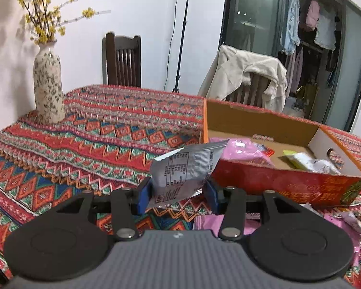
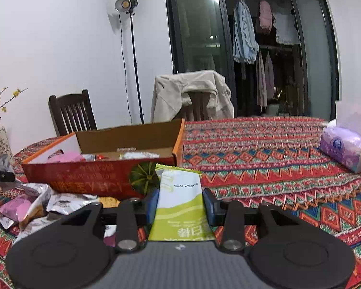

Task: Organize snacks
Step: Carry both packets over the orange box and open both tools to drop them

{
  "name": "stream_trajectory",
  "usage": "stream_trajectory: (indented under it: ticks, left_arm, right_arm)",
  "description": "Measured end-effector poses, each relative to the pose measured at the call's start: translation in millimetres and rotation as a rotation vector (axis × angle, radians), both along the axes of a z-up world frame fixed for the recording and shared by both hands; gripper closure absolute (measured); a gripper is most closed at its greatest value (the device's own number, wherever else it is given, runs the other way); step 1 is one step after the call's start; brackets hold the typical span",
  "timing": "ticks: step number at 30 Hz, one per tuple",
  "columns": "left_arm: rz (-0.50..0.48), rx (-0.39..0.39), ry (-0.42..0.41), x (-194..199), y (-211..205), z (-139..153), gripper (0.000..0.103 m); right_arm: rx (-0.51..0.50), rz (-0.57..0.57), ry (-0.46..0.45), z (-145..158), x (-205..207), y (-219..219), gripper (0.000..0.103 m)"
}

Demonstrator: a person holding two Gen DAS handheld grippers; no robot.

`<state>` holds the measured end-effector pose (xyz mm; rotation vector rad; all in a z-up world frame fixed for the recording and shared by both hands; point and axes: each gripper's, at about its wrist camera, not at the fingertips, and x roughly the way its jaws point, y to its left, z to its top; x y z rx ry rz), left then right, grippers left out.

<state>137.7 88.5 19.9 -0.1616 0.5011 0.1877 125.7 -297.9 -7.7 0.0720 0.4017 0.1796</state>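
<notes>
My left gripper [image 1: 178, 191] is shut on a silver snack packet [image 1: 183, 166] and holds it up over the patterned tablecloth, just left of the near-left corner of an open red and orange cardboard box [image 1: 284, 185]. Inside the box lie a pink packet [image 1: 243, 149] and a few other snacks. My right gripper [image 2: 180, 203] is shut on a green and white snack packet [image 2: 178, 216], in front of the right end of the same box [image 2: 84, 175]. A pile of loose silver and pink packets [image 2: 36, 207] lies on the table left of it.
A flowered vase [image 1: 48, 84] with yellow branches stands at the table's far left. A purple tissue pack [image 2: 344, 147] sits at the right edge. Two wooden chairs, one draped with a cream jacket [image 2: 192, 91], stand behind the table. More pink packets [image 1: 209, 221] lie under my left gripper.
</notes>
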Motion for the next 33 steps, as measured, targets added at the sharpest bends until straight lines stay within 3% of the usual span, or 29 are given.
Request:
stream_trajectory:
  ticks: [10,21,27,33]
  left_arm:
    - [-0.056,0.038,-0.111,-6.2,-23.7,42.4,0.055]
    - [-0.097,0.052,-0.155,37.8,-65.7,70.3,0.055]
    - [-0.072,0.07,-0.176,71.5,-82.7,72.8,0.055]
    - [-0.05,0.08,-0.178,97.6,-89.7,55.4,0.055]
  right_arm:
    - [-0.01,0.032,-0.087,41.8,8.3,12.1,0.065]
    - [-0.027,0.07,-0.124,84.9,69.5,59.2,0.065]
    - [-0.025,0.059,-0.118,84.1,106.2,88.8,0.065]
    - [-0.033,0.042,-0.11,67.7,131.1,99.7,0.065]
